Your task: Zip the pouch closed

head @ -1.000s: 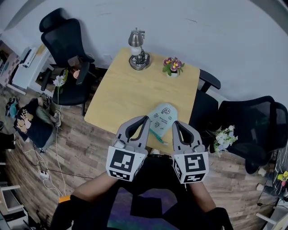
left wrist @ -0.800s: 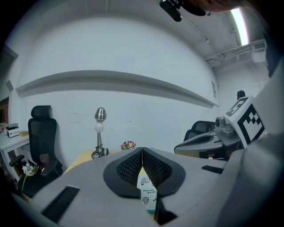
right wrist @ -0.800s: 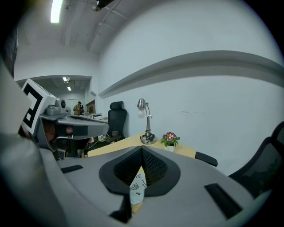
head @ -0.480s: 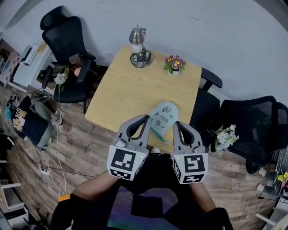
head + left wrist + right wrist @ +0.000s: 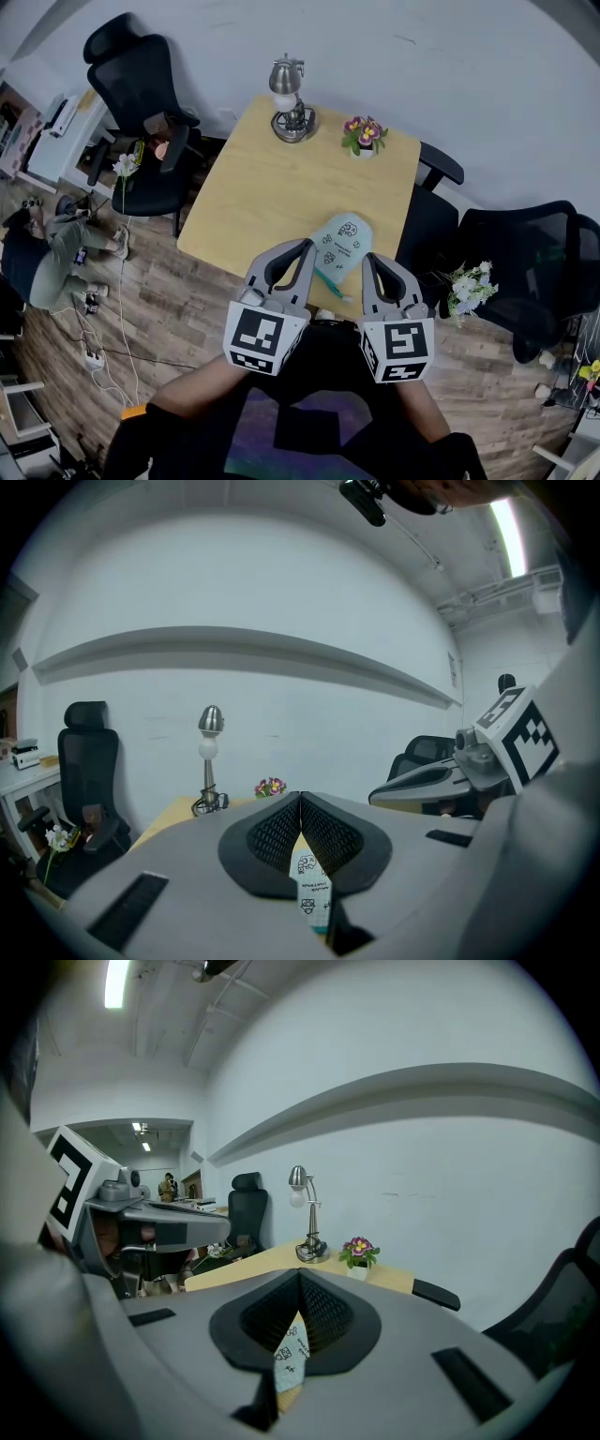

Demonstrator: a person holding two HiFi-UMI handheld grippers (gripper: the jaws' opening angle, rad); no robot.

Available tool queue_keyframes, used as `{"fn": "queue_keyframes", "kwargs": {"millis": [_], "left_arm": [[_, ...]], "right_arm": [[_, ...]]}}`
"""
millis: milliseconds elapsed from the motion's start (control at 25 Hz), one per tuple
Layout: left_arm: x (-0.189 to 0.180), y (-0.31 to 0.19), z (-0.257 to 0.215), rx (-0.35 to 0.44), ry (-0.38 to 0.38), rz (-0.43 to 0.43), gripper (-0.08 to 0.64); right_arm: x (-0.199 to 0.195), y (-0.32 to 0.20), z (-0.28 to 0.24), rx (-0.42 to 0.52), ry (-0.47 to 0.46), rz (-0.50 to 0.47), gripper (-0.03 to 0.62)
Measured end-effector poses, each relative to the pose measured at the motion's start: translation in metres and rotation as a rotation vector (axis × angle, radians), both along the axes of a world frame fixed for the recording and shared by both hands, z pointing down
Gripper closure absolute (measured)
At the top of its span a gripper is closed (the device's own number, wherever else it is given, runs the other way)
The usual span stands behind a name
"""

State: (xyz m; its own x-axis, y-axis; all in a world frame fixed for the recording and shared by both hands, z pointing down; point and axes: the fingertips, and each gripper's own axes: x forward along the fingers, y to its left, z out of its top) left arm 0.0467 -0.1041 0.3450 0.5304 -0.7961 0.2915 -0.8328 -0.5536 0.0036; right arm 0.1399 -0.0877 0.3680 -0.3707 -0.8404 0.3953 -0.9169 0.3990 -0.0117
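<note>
A pale mint pouch with small cartoon prints lies flat on the wooden table, near its front edge; a teal strip runs off its near end. My left gripper hovers just left of the pouch and my right gripper just right of it. Both are shut, tips together, with nothing between the pads. In the left gripper view the pouch shows below the closed left gripper. In the right gripper view the pouch lies under the closed right gripper.
A metal desk lamp and a small flower pot stand at the table's far edge. Black office chairs flank the table on the left and right. A person crouches on the floor at left.
Both grippers and the pouch stay where they were. The person on the floor at the left has shifted position.
</note>
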Motion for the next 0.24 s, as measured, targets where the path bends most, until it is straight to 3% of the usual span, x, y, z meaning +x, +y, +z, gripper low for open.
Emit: {"fn": "queue_keyframes", "kwargs": {"millis": [240], "left_arm": [[0.0014,-0.0021,-0.0006,0.002,0.000,0.004,0.550]], "right_arm": [[0.0011,-0.0012,0.0011,-0.005,0.002,0.001,0.578]]}}
